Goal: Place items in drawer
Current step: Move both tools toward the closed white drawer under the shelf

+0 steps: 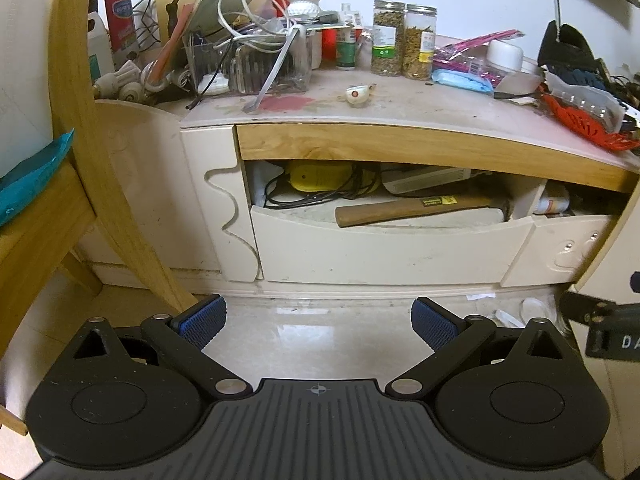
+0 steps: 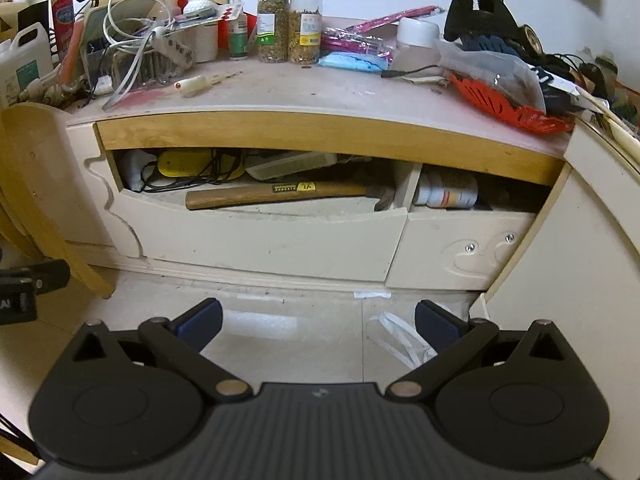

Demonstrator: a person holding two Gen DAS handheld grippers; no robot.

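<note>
A cream drawer (image 1: 380, 252) (image 2: 260, 244) under the desk top stands partly open. Inside lie a wooden-handled hammer (image 1: 416, 208) (image 2: 280, 194), a yellow device with black cables (image 1: 320, 178) (image 2: 188, 166) and a white flat box (image 2: 292, 164). A small cream screwdriver (image 2: 192, 85) (image 1: 358, 95) lies on the desk top. My left gripper (image 1: 318, 326) is open and empty, low over the floor in front of the drawer. My right gripper (image 2: 318, 326) is open and empty too, also in front of the drawer.
The desk top (image 1: 440, 104) carries two jars (image 2: 290, 24), a clear organiser with cables (image 1: 248, 64), a red basket (image 2: 504, 108), bottles and bags. A second drawer (image 2: 460, 256) with a white bottle is to the right. A wooden chair (image 1: 80, 160) stands left.
</note>
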